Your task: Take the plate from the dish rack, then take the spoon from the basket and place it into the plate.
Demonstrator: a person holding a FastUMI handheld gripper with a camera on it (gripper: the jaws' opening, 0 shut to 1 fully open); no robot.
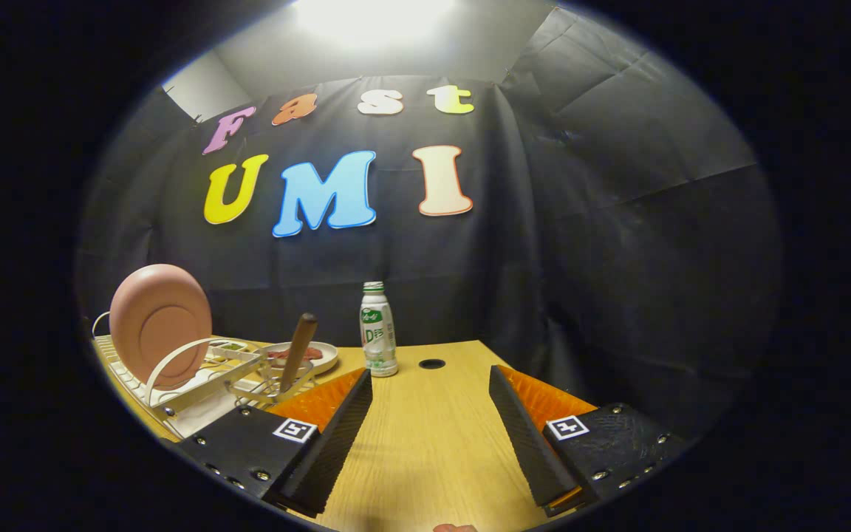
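The plate (pixel 160 325) stands on edge in the dish rack (pixel 174 384), held upright by the white hoops, so its rim is free for a pinch from above or the side. It sits at about ten o'clock from the fingers, well apart from them. Just beside the rack, at about eleven o'clock, the wire basket (pixel 270 384) holds the spoon (pixel 297 351) handle-up and tilted, convenient for a later pick; its bowl is hidden, so the grip point there is uncertain. A shallow dish (pixel 315 356) lies behind the basket and a bottle (pixel 378 329) stands at twelve o'clock beyond the fingers, near a cable hole (pixel 431 363).

The gripper (pixel 431 384) hangs low over the worktop (pixel 425 443), level and pointing at the bottle rather than the rack. Its fingers are spread wide with nothing between them. Judged stage: approach not yet begun; a leftward turn is needed.
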